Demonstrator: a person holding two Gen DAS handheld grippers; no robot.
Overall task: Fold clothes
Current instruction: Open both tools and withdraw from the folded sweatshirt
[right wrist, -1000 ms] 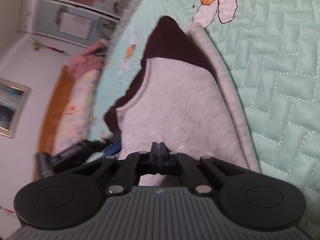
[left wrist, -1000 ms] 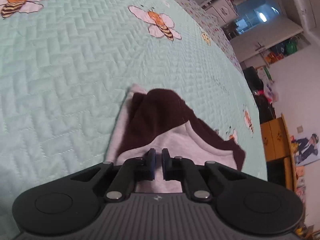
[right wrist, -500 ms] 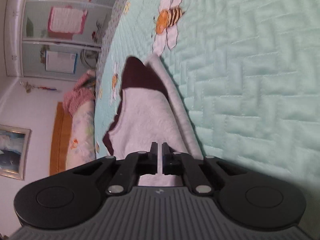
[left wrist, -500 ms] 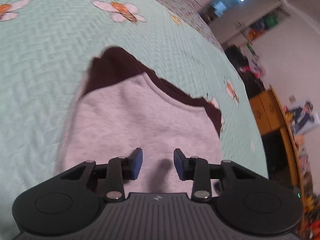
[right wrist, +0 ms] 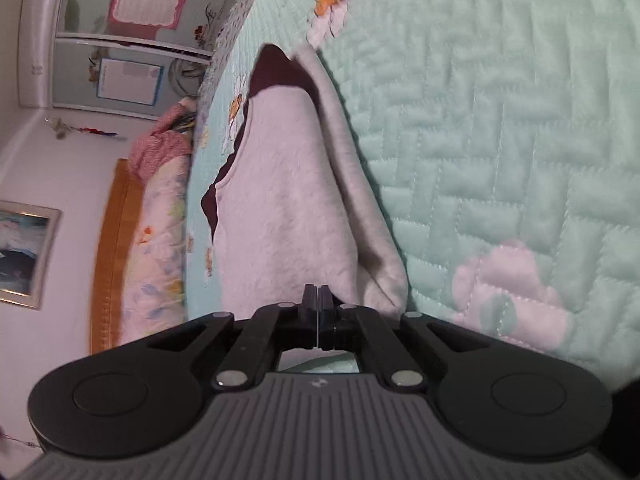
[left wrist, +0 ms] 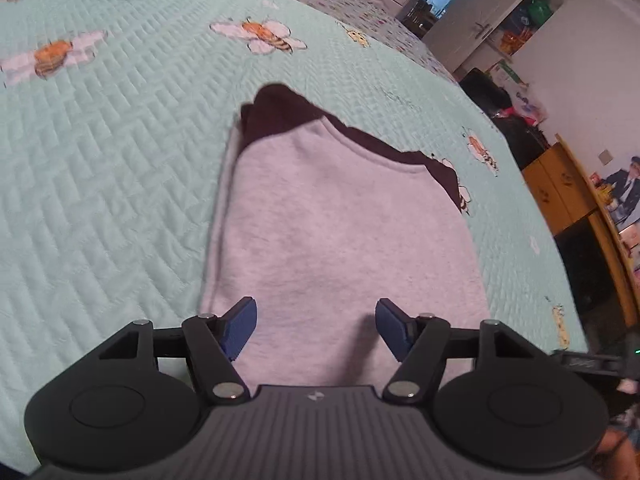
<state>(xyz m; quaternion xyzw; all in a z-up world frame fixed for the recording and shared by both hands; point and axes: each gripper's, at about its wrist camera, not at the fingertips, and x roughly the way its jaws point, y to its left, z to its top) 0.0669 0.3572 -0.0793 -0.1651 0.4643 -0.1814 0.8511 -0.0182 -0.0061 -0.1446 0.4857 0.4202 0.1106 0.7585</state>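
The grey sweatshirt (left wrist: 344, 224) lies folded on the mint quilted bed (left wrist: 112, 184), its dark brown part (left wrist: 280, 114) sticking out at the far end and along the far right edge. My left gripper (left wrist: 316, 326) hangs over the near end with its fingers (left wrist: 239, 330) spreading apart and no cloth between them; they look clear of the fabric.

My right gripper (right wrist: 318, 300) has its fingers nearly together at the near edge of the garment, and they are closing. I cannot tell from here whether they pinch any cloth: the fingertips sit right at the fabric's edge, beside the drooping corner (right wrist: 384, 280).

The risk I see is on that right side. If a bit of cloth is caught and I pull away, the top layer would drag and the fold would open, most likely at that loose corner. A second risk is the brown part staying uneven, so the next fold may come out crooked.

Room is generous: bare quilt lies to the left and beyond the sweatshirt. To the right the bed's edge is nearer, with a wooden cabinet (left wrist: 560, 188) past it.
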